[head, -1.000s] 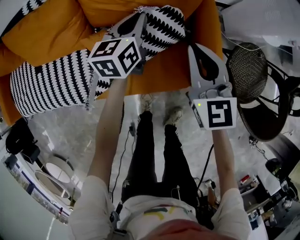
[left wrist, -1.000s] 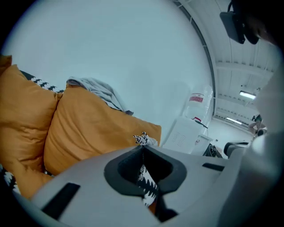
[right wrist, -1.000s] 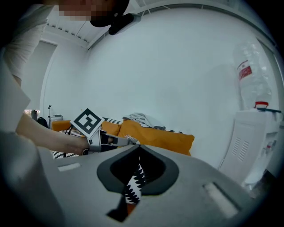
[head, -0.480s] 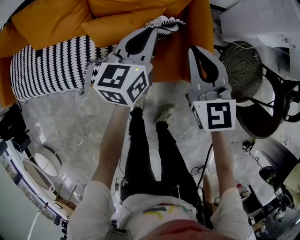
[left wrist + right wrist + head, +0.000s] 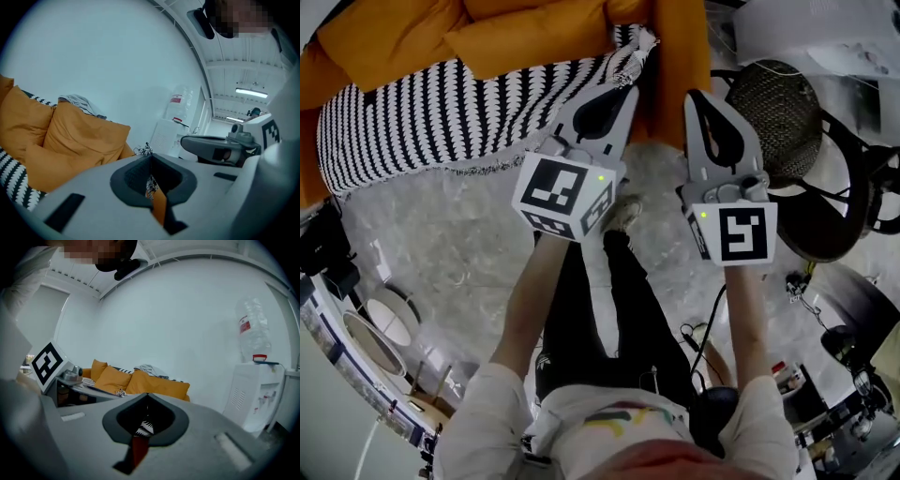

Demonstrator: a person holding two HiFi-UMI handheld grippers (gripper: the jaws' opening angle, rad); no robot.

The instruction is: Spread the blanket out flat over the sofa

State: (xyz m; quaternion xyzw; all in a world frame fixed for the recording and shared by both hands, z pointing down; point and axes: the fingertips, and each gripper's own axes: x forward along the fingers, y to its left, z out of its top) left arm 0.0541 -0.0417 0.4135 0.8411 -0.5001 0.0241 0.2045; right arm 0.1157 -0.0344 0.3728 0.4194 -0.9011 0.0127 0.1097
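Far left: the blanket (image 5: 441,117), black-and-white stripe, lies along the seat of the orange sofa (image 5: 534,37). Its left end reaches the sofa's left end. Its fringed front hem hangs over the seat edge toward the pale floor (image 5: 441,244). The back cushions are bare orange, with no cover on them yet.

Centre: the left gripper (image 5: 626,89) has its fingers clamped on the blanket's right-hand corner (image 5: 639,47). The corner is bunched into a narrow tuft near the sofa's right arm. From the gripper's own camera, a bit of fringe (image 5: 146,150) pokes out just past the closed tips.

Right: the right gripper (image 5: 698,96) hovers beside the left one, over the sofa's right arm, fingers together. Some stripe shows through the opening behind its tips. From overhead no cloth reaches it, so I judge it empty.

Step in hand, as I read it: carry the pinched corner out to the right arm to flatten that end.

- Keep the pull low and along the seat so the far end does not drag.
- The corner is gathered, so the right gripper should take the front hem nearby and draw it apart from the left.
- Release only once the edge lies straight.
- Risk: lifting high would peel the cloth off the seat front.
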